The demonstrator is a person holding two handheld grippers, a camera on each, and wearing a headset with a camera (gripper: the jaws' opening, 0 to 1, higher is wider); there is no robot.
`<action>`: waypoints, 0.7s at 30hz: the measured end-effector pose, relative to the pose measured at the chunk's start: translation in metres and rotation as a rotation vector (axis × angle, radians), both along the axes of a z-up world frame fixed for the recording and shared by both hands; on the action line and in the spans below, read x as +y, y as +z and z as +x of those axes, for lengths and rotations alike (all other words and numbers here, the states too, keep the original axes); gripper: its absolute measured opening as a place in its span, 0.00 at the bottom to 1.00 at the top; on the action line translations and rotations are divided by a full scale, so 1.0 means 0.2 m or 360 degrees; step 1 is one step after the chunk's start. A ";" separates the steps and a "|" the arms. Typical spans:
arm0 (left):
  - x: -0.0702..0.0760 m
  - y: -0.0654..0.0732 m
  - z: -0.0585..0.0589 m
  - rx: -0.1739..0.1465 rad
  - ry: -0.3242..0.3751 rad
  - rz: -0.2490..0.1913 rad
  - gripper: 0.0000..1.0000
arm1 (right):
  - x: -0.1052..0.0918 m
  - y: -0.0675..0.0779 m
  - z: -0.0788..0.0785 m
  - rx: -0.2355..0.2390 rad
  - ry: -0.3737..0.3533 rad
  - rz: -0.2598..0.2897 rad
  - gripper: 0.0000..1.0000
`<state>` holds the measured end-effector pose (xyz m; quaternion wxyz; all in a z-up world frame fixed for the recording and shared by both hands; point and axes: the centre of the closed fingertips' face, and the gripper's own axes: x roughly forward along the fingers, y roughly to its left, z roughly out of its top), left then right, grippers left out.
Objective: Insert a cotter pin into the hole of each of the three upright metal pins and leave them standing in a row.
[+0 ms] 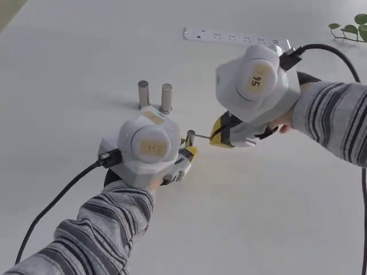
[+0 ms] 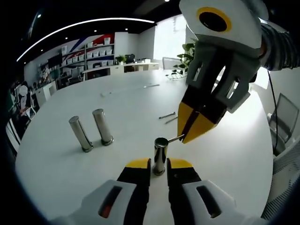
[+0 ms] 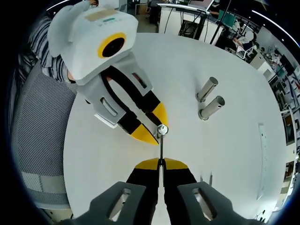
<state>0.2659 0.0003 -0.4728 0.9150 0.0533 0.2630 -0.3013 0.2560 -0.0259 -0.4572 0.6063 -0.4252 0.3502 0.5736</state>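
White round table (image 1: 269,223), bright room with shelving behind. Held metal pin (image 2: 160,153) stands upright on the table, clamped low on its shaft between the yellow-tipped jaws of the left gripper (image 2: 159,165). Cotter pin (image 2: 176,138) lies roughly level, its far end touching the held metal pin just under the top rim; whether the tip is inside the hole cannot be told. Its near end is pinched in the closed jaws of the right gripper (image 3: 161,164), set to the right of the pin at top-rim height. Two free metal pins (image 1: 143,93) stand upright just beside each other, near the left gripper on its far side, not touching it. Two spare cotter pins (image 2: 167,115) lie flat farther back. Power strip (image 1: 235,36) and plant (image 1: 351,28) sit at the far edge. Striped sleeves on both arms.
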 end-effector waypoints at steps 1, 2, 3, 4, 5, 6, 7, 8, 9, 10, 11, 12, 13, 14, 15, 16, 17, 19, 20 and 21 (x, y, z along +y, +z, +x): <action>0.00 0.00 0.00 0.0004 0.0001 -0.0001 0.09 | 0.00 0.00 0.00 0.0000 0.0005 0.0000 0.00; 0.00 0.00 0.00 0.0005 0.0003 -0.0002 0.09 | 0.01 0.00 0.00 0.0001 0.0010 -0.0003 0.00; 0.00 0.00 0.00 0.0006 0.0004 -0.0005 0.08 | 0.01 0.00 0.00 0.0001 0.0010 -0.0005 0.00; -0.01 0.00 0.00 0.0002 0.0006 -0.0011 0.08 | 0.01 -0.01 0.00 0.0000 0.0010 -0.0005 0.00; -0.01 0.00 0.00 0.0000 0.0008 -0.0012 0.07 | 0.01 -0.01 0.00 0.0004 0.0010 -0.0006 0.00; -0.01 0.00 0.01 -0.0002 0.0008 -0.0012 0.07 | 0.01 -0.01 0.00 0.0006 0.0007 -0.0008 0.00; -0.01 0.00 0.01 0.0002 0.0013 -0.0014 0.07 | 0.01 -0.01 0.00 0.0004 0.0008 -0.0008 0.00; -0.01 0.00 0.01 0.0008 0.0016 -0.0022 0.07 | 0.01 -0.01 0.00 0.0003 0.0009 -0.0008 0.00; -0.01 0.00 0.01 0.0017 0.0017 -0.0031 0.06 | 0.01 -0.01 0.01 0.0005 0.0007 -0.0008 0.00; -0.01 0.00 0.01 0.0016 0.0022 -0.0031 0.06 | 0.01 -0.01 0.01 0.0006 0.0005 -0.0006 0.00; -0.01 0.00 0.01 0.0017 0.0027 -0.0033 0.06 | 0.02 -0.01 0.01 0.0007 0.0003 -0.0004 0.00; -0.01 0.00 0.01 0.0017 0.0027 -0.0032 0.06 | 0.02 -0.01 0.01 0.0006 0.0005 -0.0004 0.00; -0.01 0.00 0.01 0.0014 0.0028 -0.0029 0.06 | 0.02 -0.01 0.01 0.0003 0.0005 -0.0004 0.00; -0.01 0.00 0.01 0.0012 0.0028 -0.0027 0.06 | 0.02 -0.01 0.01 0.0000 0.0004 -0.0004 0.00; -0.01 0.00 0.01 0.0010 0.0030 -0.0025 0.06 | 0.02 -0.01 0.01 0.0000 0.0003 -0.0006 0.00; -0.01 0.00 0.01 0.0009 0.0034 -0.0024 0.06 | 0.03 -0.01 0.01 0.0001 0.0001 -0.0004 0.00; -0.01 -0.01 0.01 0.0004 0.0029 -0.0016 0.06 | 0.03 0.00 0.02 -0.0002 0.0001 -0.0003 0.00; -0.01 0.00 0.01 0.0002 0.0024 -0.0013 0.05 | 0.03 0.00 0.02 -0.0005 0.0003 -0.0003 0.00; -0.01 0.00 0.01 0.0004 0.0025 -0.0015 0.05 | 0.03 0.00 0.02 -0.0006 0.0003 -0.0002 0.00; -0.01 0.00 0.01 0.0005 0.0027 -0.0018 0.05 | 0.03 0.00 0.02 -0.0007 0.0003 0.0000 0.00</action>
